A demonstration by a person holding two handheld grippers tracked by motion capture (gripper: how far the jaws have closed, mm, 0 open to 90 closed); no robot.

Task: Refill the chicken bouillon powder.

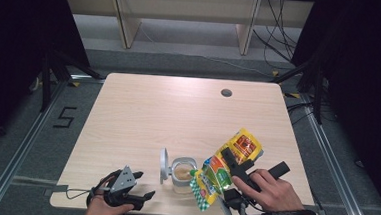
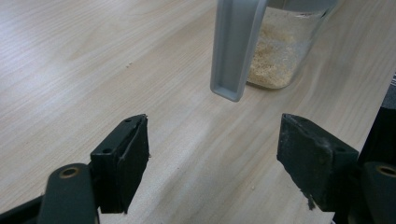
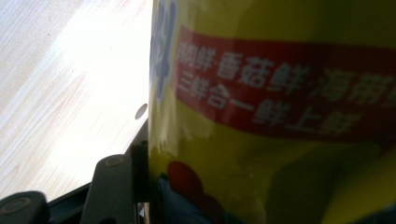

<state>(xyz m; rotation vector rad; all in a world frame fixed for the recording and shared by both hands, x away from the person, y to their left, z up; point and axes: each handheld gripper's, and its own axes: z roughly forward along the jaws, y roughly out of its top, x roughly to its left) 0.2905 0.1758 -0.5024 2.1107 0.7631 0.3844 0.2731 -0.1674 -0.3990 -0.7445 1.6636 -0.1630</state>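
Note:
A clear jar (image 1: 182, 176) holding beige granules stands near the table's front edge, its grey hinged lid (image 1: 164, 165) flipped up on its left. A yellow pouch (image 1: 225, 169) with a red band is tilted over it, and the spout (image 1: 193, 173) rests at the jar's mouth. My right gripper (image 1: 231, 159) is shut on the pouch's middle. In the right gripper view the pouch (image 3: 280, 93) sits against the left jaw. My left gripper (image 1: 144, 185) rests left of the jar, open. In the left gripper view the jaws stand wide around bare wood, facing the jar (image 2: 278, 56) and lid (image 2: 236, 46).
The wooden table (image 1: 143, 114) has a round cable hole (image 1: 226, 92) at the back right. Behind the table stands a low shelf (image 1: 184, 17), with cables on the floor to the right. Dark frames flank both sides of the table.

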